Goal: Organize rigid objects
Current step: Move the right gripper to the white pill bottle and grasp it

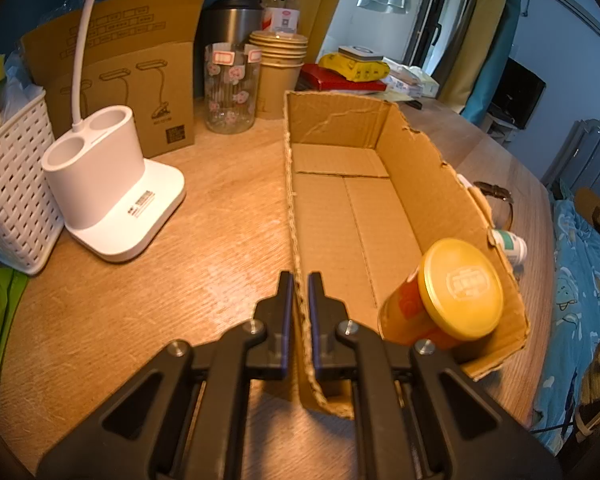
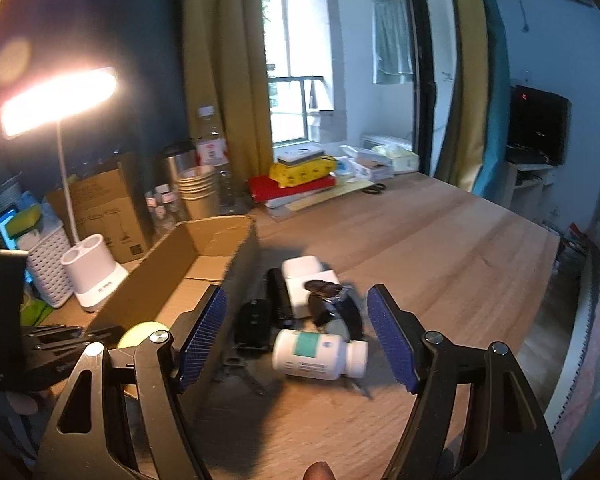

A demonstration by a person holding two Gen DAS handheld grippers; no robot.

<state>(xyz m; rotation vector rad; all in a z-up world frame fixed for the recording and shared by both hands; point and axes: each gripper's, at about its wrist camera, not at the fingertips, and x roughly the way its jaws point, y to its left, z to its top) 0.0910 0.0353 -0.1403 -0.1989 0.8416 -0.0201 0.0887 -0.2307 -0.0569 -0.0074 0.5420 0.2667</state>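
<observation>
We see the open brown cardboard box (image 1: 356, 216) lying on the wooden table (image 1: 140, 320), and inside it, at its near right corner, an orange canister with a round yellow lid (image 1: 460, 288) leans tilted against the wall. Our left gripper (image 1: 300, 280) is closed on the box's near left wall, its pads pinching the cardboard edge between them. Outside the box, at about three o'clock from it, the remaining things sit in a loose cluster on the table: a white plastic pill bottle with a teal label (image 2: 320, 354) lying on its side, a black car key fob (image 2: 254, 322) just beside it at nine o'clock, a slim black bar-shaped item (image 2: 280, 296) behind that, two white rounded blocks (image 2: 306, 276) at twelve o'clock, and a dark wristwatch with a strap (image 2: 332, 306) touching the blocks. Our right gripper (image 2: 298, 338) hovers over this cluster with its jaws spread wide and nothing pressed between them; the bottle lies below the gap. At ten o'clock from the box stands a white desk lamp base with two round holder wells (image 1: 100, 184), with a white woven plastic basket (image 1: 8, 200) at its nine o'clock.
</observation>
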